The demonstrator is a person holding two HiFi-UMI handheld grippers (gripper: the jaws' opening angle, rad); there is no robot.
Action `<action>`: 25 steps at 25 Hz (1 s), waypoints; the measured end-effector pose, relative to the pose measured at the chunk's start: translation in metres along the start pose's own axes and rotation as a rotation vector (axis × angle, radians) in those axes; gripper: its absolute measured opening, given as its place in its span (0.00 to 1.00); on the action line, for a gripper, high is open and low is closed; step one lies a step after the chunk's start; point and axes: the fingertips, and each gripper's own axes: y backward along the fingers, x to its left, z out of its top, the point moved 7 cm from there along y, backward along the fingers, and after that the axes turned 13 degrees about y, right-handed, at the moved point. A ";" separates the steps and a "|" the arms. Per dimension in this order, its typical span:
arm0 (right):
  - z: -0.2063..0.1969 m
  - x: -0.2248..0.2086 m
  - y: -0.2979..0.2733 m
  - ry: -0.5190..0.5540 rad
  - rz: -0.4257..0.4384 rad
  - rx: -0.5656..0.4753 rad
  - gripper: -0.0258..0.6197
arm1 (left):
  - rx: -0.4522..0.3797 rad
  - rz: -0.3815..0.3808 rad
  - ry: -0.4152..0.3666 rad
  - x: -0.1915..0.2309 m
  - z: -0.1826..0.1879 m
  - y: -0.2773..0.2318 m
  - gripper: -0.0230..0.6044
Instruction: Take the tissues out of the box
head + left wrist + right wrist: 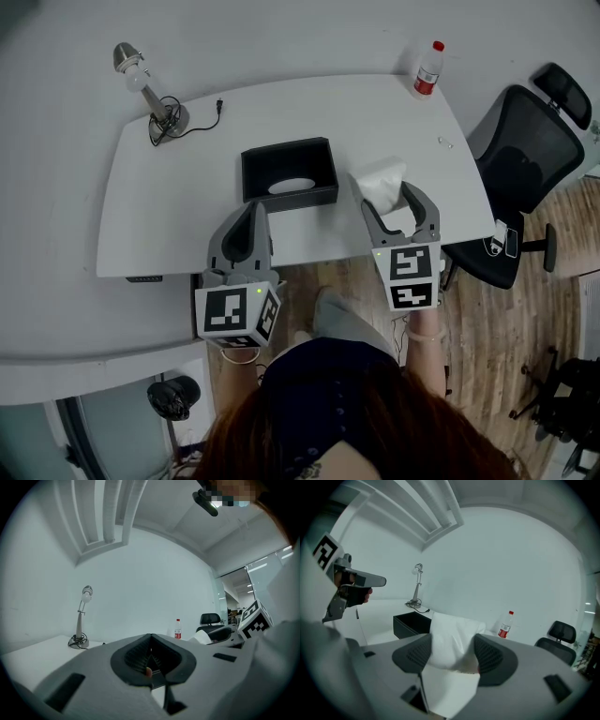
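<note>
Right of the box (289,192), the tissues (380,178) sit clamped in the right gripper's (452,654) wide-set jaws, over the table (187,187). Left gripper (253,208) is closed, empty. Removal looks done; setting down remains.

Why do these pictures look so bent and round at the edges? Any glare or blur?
Head view: wide lens bows the table edge; soft, even light, faint shadows. Left gripper view: fisheye circle with black corners, ceiling lines curved. Right gripper view: same circle; the tissue is bright without harsh glare, nothing badly blurred.
</note>
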 end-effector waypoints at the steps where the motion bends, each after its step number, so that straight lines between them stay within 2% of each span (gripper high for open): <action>1: -0.001 0.001 0.001 0.004 -0.004 0.002 0.51 | -0.003 0.002 0.000 0.000 0.000 0.001 0.07; 13: -0.004 0.005 0.005 0.016 -0.036 0.022 0.51 | -0.001 0.012 0.010 0.009 0.000 0.008 0.07; 25: -0.009 0.005 0.006 0.005 -0.029 0.033 0.51 | 0.003 0.000 0.002 0.007 0.001 0.006 0.07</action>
